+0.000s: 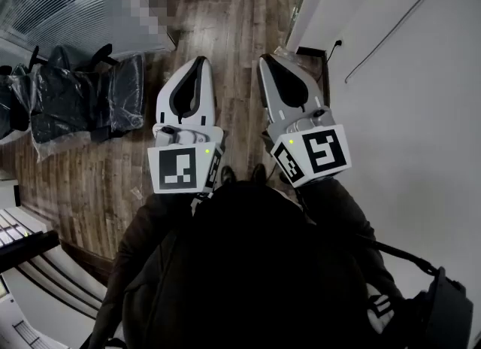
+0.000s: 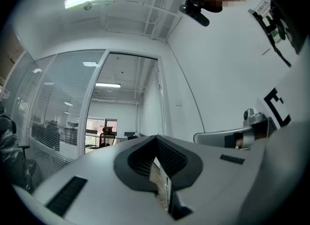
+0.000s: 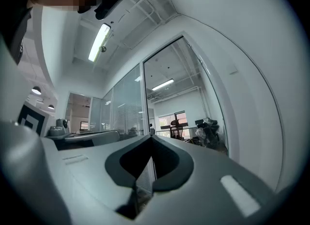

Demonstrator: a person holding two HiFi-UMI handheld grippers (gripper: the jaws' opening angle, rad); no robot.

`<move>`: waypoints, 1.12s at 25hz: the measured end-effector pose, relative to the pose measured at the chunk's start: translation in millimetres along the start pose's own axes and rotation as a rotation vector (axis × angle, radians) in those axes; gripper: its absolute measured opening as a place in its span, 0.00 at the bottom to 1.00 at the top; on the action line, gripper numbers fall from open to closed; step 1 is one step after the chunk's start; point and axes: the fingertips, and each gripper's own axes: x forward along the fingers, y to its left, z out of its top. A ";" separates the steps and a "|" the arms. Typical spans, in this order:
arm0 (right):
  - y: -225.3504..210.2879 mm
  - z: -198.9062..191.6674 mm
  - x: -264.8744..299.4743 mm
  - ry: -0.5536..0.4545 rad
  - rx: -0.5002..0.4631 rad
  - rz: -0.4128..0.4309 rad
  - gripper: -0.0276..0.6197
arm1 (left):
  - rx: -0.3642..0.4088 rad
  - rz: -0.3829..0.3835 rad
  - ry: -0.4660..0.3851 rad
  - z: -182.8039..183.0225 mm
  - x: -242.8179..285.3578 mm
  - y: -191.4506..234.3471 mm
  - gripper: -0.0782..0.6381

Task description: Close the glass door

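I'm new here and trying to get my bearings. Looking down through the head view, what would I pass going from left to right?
First the black chairs wrapped in plastic → the left tool, closed and empty → the right tool, also closed and empty → the white wall.

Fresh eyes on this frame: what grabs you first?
Two grippers fill the head view: the left hand-held gripper and right hand-held gripper, side by side over the wood floor, both shut and empty, each carrying a black-and-white marker cube. Plastic-wrapped chairs sit far left, with a white wall at right. The left gripper view shows a glass partition beside an open doorway.
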 end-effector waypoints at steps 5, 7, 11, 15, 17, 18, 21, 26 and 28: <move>-5.9 -3.2 -8.1 0.002 -0.003 0.009 0.04 | -0.001 0.009 -0.003 -4.3 -1.6 -10.2 0.10; -10.8 -4.1 -4.7 0.009 0.005 0.017 0.04 | -0.003 0.015 0.002 -5.7 3.7 -11.3 0.10; -11.7 -11.2 0.5 0.024 0.033 0.036 0.05 | -0.004 0.036 0.021 -13.7 4.7 -8.6 0.10; -37.8 -18.3 21.0 0.029 0.040 0.039 0.05 | 0.002 0.070 0.064 -30.4 29.6 -0.5 0.10; -49.9 -21.7 41.2 0.033 0.044 0.042 0.05 | -0.001 0.084 0.075 -36.7 50.1 12.5 0.10; -52.6 -24.6 51.7 0.037 0.044 0.041 0.05 | -0.004 0.086 0.084 -41.2 58.6 20.8 0.10; -55.6 -43.4 79.9 0.067 0.063 0.043 0.05 | -0.020 0.074 0.154 -70.9 75.4 43.5 0.10; -91.2 -57.8 139.2 0.083 0.065 0.033 0.05 | -0.043 0.066 0.153 -94.8 136.9 72.5 0.10; -101.7 -55.2 181.2 0.061 0.058 0.018 0.05 | -0.037 0.062 0.127 -89.9 169.5 100.5 0.10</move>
